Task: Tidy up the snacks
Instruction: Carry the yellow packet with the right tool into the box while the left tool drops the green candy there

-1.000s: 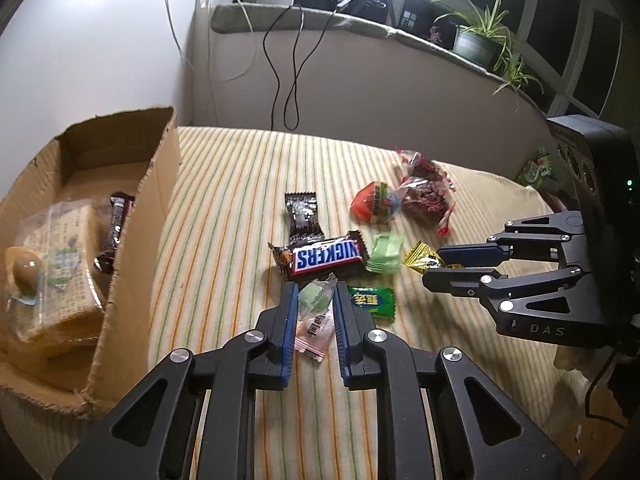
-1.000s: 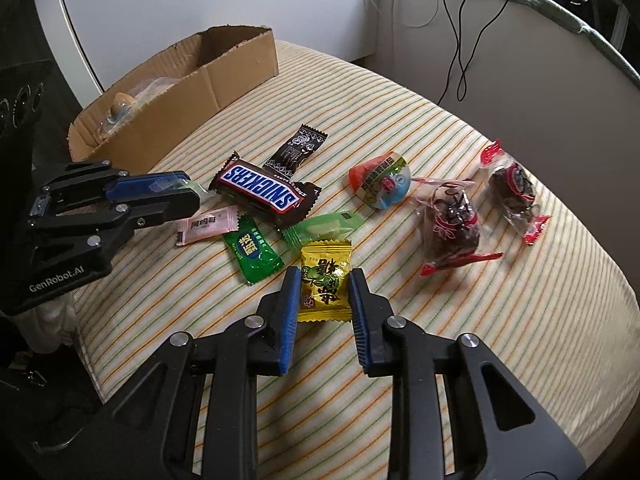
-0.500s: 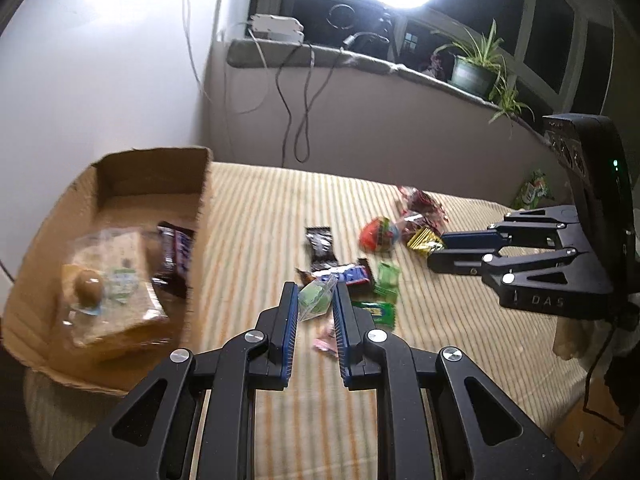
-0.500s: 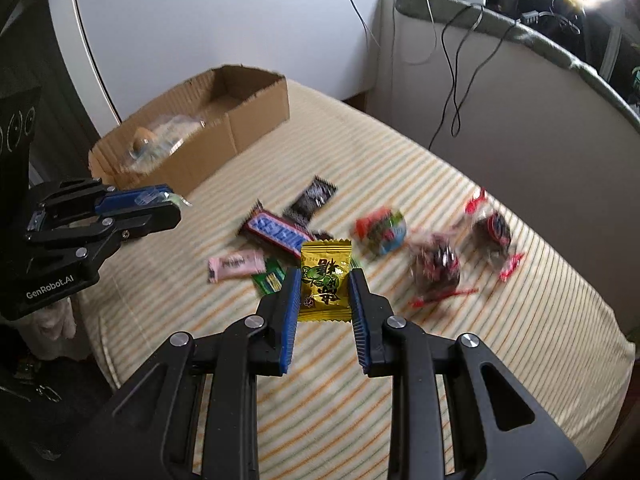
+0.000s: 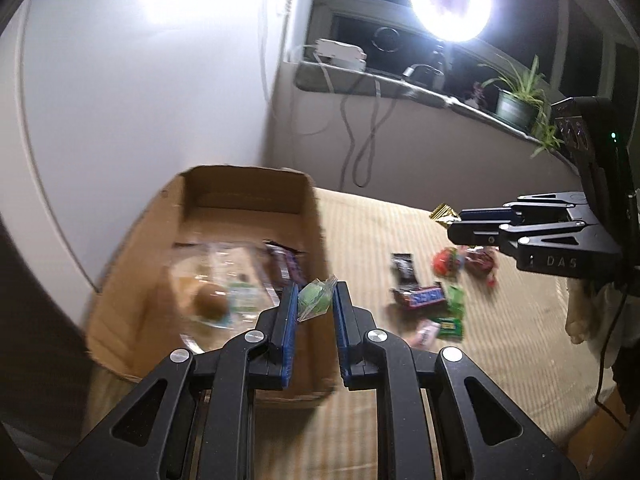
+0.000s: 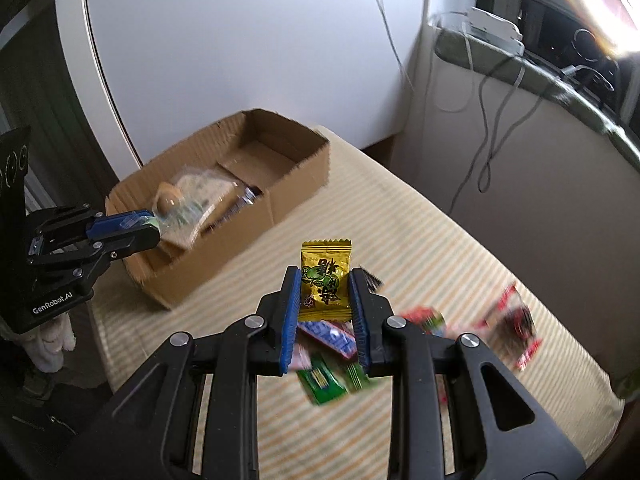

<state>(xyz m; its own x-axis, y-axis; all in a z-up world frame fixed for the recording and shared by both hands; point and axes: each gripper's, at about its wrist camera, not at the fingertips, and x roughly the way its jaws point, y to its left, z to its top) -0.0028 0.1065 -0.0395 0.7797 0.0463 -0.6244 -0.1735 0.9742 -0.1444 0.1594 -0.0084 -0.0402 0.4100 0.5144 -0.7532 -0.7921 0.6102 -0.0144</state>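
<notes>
My left gripper (image 5: 315, 298) is shut on a small green wrapped candy (image 5: 316, 299), held in the air over the near right wall of the cardboard box (image 5: 240, 188). The right gripper (image 6: 325, 288) is shut on a yellow candy packet (image 6: 326, 280), raised above the striped bed cover (image 6: 400, 216). The box (image 6: 296, 184) holds a clear bread packet (image 5: 228, 280) and a dark bar (image 5: 286, 266). On the cover lie a Snickers bar (image 5: 422, 297), a black packet (image 5: 404, 268), green packets (image 5: 454, 304), a pink packet (image 5: 425, 330) and red sweets (image 5: 446, 262).
A white wall stands behind the box. A window ledge (image 5: 360, 80) carries a power strip (image 5: 340, 50) with hanging cables, a ring lamp (image 5: 450, 4) and a potted plant (image 5: 516, 100). The bed cover's edge drops off at the right.
Both grippers have risen from the cover with their candies and swung left toward the box. The left one now hangs over the box's right wall; the loose snacks look smaller and farther away.
</notes>
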